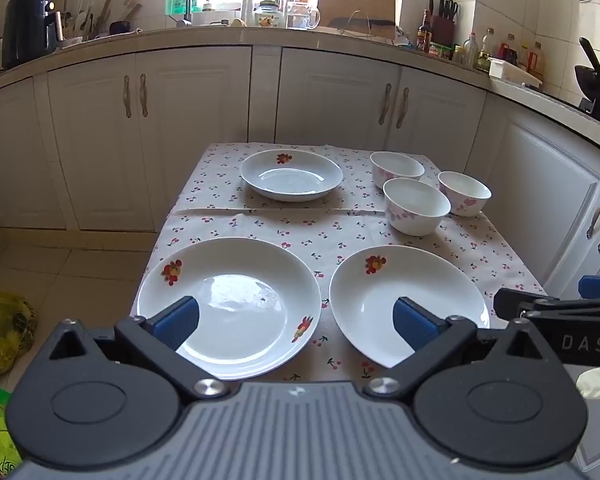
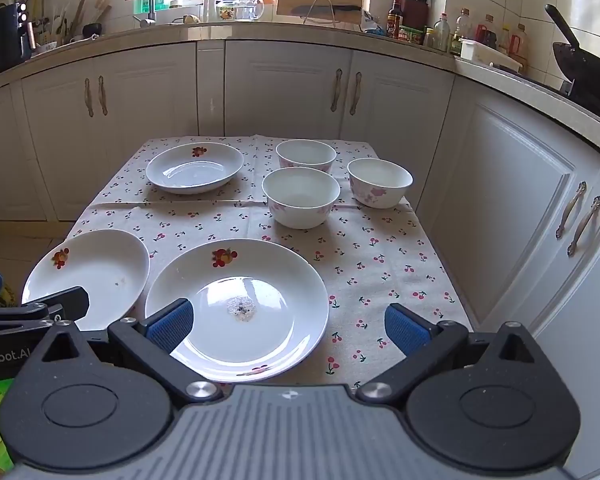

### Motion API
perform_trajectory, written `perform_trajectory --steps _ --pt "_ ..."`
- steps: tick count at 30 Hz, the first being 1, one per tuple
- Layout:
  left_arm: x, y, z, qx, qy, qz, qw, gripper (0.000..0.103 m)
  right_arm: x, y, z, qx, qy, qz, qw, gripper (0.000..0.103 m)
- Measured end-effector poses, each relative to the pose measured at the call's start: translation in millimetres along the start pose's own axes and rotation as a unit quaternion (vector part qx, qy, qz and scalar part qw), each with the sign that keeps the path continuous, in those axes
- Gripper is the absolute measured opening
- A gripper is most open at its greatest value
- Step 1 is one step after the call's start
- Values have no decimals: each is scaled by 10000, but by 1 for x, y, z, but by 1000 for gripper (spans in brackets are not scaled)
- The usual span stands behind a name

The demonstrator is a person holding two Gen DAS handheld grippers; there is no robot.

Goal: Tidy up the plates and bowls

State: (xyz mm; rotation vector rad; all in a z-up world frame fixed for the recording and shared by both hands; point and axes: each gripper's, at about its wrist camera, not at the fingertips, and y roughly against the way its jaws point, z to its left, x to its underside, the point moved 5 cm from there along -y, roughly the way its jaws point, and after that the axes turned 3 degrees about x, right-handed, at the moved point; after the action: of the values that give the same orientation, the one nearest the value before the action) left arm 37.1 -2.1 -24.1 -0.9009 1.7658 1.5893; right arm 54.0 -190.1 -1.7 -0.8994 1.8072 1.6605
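Three white plates with fruit prints lie on a cherry-print tablecloth (image 1: 280, 224): a near-left plate (image 1: 236, 304) (image 2: 100, 272), a near-right plate (image 1: 412, 292) (image 2: 260, 280) and a far plate (image 1: 291, 176) (image 2: 194, 168). Three white bowls with pink flowers stand at the far right: a front bowl (image 1: 416, 206) (image 2: 301, 197), a back bowl (image 1: 396, 168) (image 2: 306, 155) and a right bowl (image 1: 465, 193) (image 2: 379, 182). My left gripper (image 1: 296, 318) is open and empty above the near plates. My right gripper (image 2: 290, 326) is open and empty over the near-right plate.
White kitchen cabinets (image 1: 188, 120) surround the table on the far side and the right. The counter holds a kettle, bottles, a knife block and a wok (image 2: 580, 68). A yellow bag (image 1: 0, 328) lies on the floor at the left.
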Motion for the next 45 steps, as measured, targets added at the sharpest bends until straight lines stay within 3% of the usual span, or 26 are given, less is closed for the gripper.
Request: perform_trajectory --steps 45 --pt "0 2 0 33 14 -50 10000 102 2 1 -1 32 -24 0 10000 103"
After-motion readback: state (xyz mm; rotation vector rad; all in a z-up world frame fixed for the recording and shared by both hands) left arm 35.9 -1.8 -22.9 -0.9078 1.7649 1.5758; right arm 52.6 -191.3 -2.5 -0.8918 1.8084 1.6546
